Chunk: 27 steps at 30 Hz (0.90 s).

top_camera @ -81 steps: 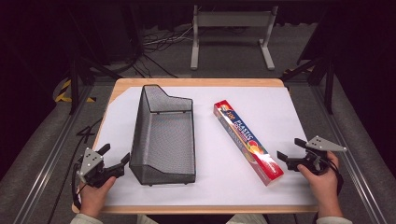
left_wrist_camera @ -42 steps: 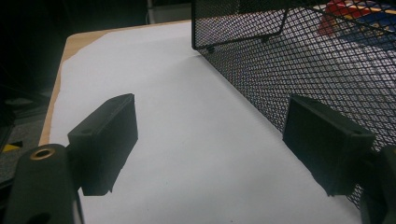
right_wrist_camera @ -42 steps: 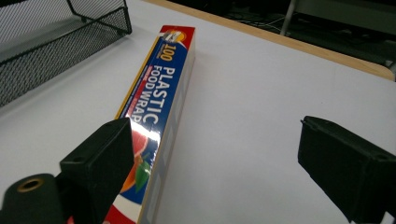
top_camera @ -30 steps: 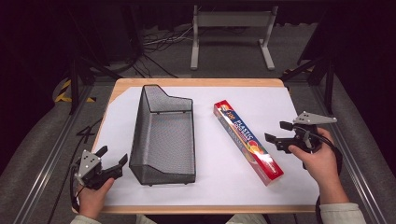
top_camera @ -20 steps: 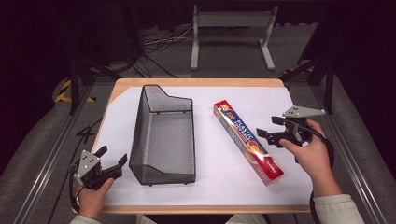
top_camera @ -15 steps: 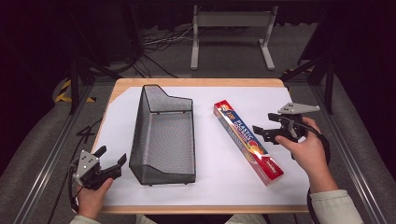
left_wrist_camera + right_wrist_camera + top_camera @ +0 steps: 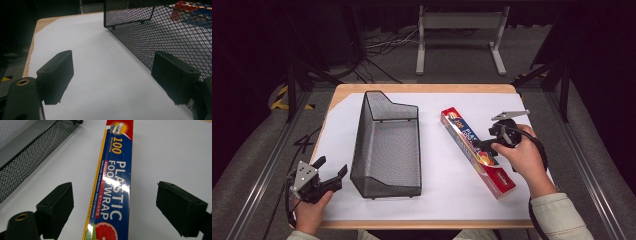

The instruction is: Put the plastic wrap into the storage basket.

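Since a moment ago the right hand-held gripper (image 7: 482, 146) has swung in from the right edge of the counter (image 7: 427, 89) to the box of wrap (image 7: 477, 152), its jaws just opening wider; the left hand-held gripper (image 7: 330, 170) has stayed at the near left corner.

From above, the box lies slantwise right of the mesh basket (image 7: 387, 145), apart from it. The basket holds nothing.

In the left gripper view, the jaws stand wide over bare white paper (image 7: 100, 75), the basket (image 7: 160, 32) wall just beside one jaw, likely waiting to steady it.

In the right gripper view, the jaws stand wide on either side of the box (image 7: 113, 195), not touching it, probably lined up for a grasp across its narrow width.
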Available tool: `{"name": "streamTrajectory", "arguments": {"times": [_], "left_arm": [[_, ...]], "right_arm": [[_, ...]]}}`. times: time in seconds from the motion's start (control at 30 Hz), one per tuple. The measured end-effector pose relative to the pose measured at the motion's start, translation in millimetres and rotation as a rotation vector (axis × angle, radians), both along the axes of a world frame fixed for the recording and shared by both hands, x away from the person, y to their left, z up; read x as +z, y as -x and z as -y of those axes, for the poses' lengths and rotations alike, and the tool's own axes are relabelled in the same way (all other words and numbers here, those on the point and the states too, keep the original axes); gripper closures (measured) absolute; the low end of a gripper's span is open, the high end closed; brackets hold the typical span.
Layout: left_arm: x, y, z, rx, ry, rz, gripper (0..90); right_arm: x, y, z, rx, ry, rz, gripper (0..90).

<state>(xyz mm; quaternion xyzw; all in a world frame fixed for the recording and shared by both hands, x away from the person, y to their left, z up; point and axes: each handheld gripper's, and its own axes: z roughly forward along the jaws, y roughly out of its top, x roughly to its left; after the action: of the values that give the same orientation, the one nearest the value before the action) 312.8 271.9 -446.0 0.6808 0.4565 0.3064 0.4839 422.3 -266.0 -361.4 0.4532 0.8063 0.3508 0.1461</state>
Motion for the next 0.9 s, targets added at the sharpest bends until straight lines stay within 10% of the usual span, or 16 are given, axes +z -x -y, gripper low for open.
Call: {"name": "streamTrajectory", "arguments": {"times": [0.9], "left_arm": [[-1.2,-1.0,1.2,-0.008,-0.010,0.001,18.8]], "right_arm": [[-41.1,-31.1,-38.3,-0.101,0.165,-0.259,17.0]]}}
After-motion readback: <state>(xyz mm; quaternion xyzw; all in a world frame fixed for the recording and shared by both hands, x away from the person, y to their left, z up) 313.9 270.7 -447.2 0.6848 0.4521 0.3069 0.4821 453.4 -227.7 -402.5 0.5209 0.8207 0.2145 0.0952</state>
